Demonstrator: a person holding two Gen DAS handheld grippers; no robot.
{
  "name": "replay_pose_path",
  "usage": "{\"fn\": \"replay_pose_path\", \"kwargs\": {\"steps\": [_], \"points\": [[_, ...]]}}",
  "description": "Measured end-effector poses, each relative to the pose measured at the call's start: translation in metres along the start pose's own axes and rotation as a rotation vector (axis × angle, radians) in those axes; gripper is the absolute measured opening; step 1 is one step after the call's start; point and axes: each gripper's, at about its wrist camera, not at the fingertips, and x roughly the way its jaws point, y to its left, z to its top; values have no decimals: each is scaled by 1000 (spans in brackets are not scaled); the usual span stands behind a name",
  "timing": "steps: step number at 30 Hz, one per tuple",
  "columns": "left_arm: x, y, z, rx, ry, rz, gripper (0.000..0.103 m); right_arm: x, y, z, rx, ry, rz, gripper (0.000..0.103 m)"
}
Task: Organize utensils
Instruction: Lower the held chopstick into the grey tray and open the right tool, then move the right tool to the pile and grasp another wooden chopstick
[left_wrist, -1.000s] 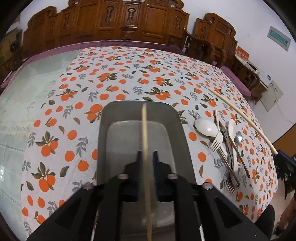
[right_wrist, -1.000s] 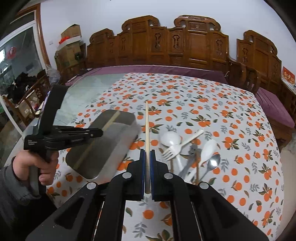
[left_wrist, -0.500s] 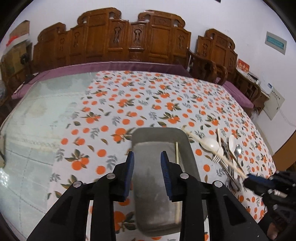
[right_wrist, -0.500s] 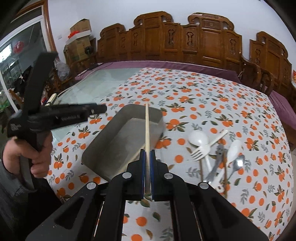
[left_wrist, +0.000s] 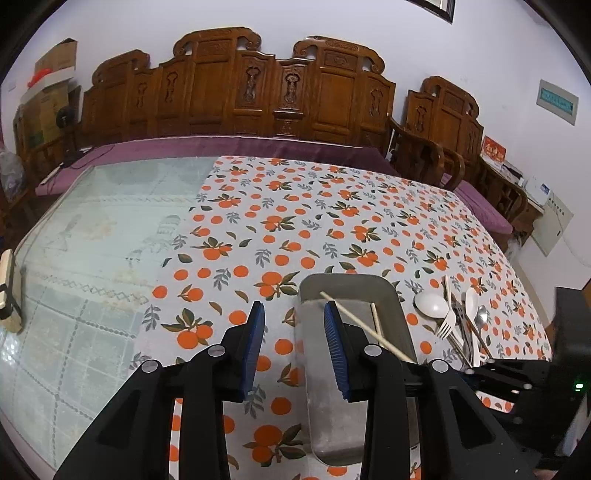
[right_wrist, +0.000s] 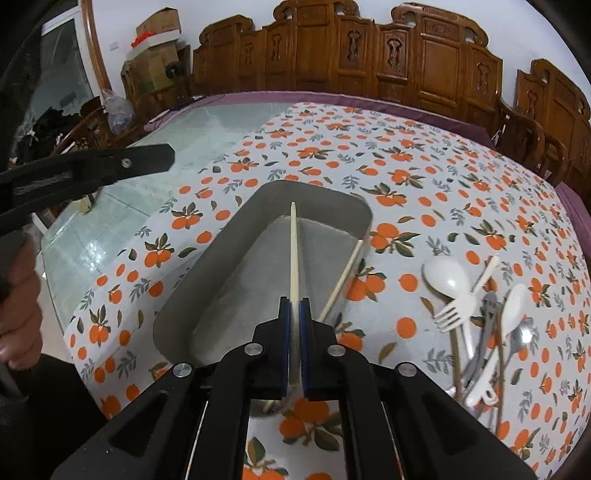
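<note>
A flowery orange tablecloth (right_wrist: 424, 177) is spread under a long grey metal tray (right_wrist: 236, 266). One chopstick (right_wrist: 294, 254) is pinched tight by the right gripper (right_wrist: 294, 347) above the tray. Another chopstick (right_wrist: 341, 278) is leaned against the tray's right wall. The left gripper (left_wrist: 293, 343) is held wide open, with nothing in it, at the tray's left edge. A pile of spoons and forks (right_wrist: 476, 317) is seen to the right of the tray.

The left gripper (left_wrist: 292, 345) hung with its blue-padded jaws spread wide and nothing between them, its black arms filling the lower frame. The right gripper (right_wrist: 294, 341) had its jaws pressed together on a chopstick (right_wrist: 293, 254), which stuck out straight ahead. In the right wrist view, the left hand (right_wrist: 16, 310) gripped the left gripper's handle at the frame's left edge.
</note>
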Motion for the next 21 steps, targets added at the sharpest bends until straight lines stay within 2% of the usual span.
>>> {"fn": "replay_pose_path", "kwargs": {"steps": [3, 13, 16, 21], "points": [[0, 0, 0, 1, 2, -1, 31, 12, 3, 1, 6, 18, -10, 6], [0, -2, 0, 4, 0, -2, 34, 21, 8, -4, 14, 38, 59, 7], [0, -2, 0, 7, 1, -2, 34, 18, 4, -5, 23, 30, 81, 25], [2, -4, -1, 14, 5, -2, 34, 11, -2, -5, 29, 9, 101, 25]]}}
